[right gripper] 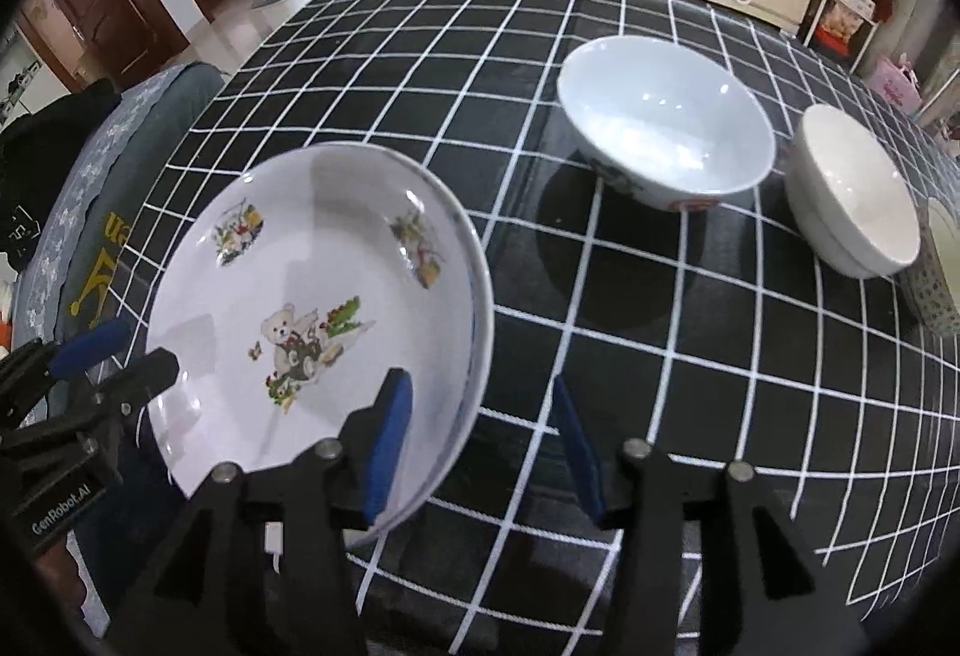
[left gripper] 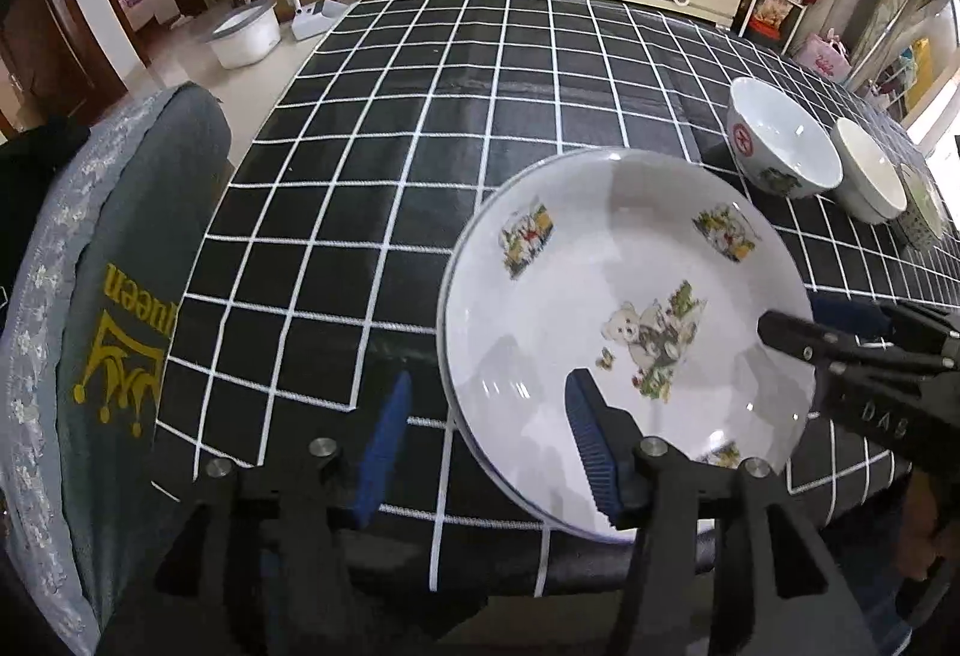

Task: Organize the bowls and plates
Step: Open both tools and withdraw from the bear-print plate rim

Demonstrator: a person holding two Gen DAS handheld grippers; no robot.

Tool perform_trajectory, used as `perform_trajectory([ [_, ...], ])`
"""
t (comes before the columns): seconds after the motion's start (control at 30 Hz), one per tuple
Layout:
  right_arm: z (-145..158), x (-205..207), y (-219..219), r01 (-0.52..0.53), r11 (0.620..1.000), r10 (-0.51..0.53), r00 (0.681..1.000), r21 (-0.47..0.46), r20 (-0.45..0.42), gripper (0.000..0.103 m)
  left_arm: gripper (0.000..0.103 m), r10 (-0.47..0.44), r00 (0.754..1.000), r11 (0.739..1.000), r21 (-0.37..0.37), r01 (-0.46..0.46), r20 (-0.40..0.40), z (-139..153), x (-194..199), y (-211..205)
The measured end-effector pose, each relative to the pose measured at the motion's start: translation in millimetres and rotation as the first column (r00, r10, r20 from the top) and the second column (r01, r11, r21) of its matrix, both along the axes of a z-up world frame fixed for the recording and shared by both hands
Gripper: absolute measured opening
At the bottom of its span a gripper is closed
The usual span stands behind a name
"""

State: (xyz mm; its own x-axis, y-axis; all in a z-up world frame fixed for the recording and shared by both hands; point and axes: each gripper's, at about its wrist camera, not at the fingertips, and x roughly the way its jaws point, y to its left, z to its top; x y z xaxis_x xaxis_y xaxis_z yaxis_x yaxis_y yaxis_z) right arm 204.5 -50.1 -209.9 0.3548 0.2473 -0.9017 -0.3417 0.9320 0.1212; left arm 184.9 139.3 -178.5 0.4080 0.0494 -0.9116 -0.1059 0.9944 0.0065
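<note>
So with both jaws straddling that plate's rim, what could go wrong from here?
1. The teddy-bear plate sits near the table's front edge; a nudge could slide it off.
2. It seems to rest on another plate, so lifting may shift the lower one.
3. The left gripper and right gripper are open astride opposite rims; uneven closing could tilt it.

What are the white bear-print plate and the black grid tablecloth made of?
White bear-print plate: probably glazed ceramic, possibly melamine; glossy, with sharp highlights and printed decals. Black grid tablecloth: apparently woven fabric, matte, creased, draping over the edge.
</note>
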Motion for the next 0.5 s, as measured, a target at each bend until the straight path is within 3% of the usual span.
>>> perform_trajectory([
  [0.23, 14.5, -6.8, -17.6, 0.029, 0.999, -0.03, 0.999, 0.021, 0.028, 0.055, 0.051, 0.002, 1.0, 0.998, -0.061, -0.001, 0.026, 17.1, -6.0, -6.8],
  [0.5, 29.1, -5.6, -48.2, 0.074, 0.996, -0.077, 0.995, 0.048, 0.056, 0.055, 0.051, -0.062, 0.995, 0.996, -0.056, 0.066, 0.075, 39.8, 2.9, -42.4],
])
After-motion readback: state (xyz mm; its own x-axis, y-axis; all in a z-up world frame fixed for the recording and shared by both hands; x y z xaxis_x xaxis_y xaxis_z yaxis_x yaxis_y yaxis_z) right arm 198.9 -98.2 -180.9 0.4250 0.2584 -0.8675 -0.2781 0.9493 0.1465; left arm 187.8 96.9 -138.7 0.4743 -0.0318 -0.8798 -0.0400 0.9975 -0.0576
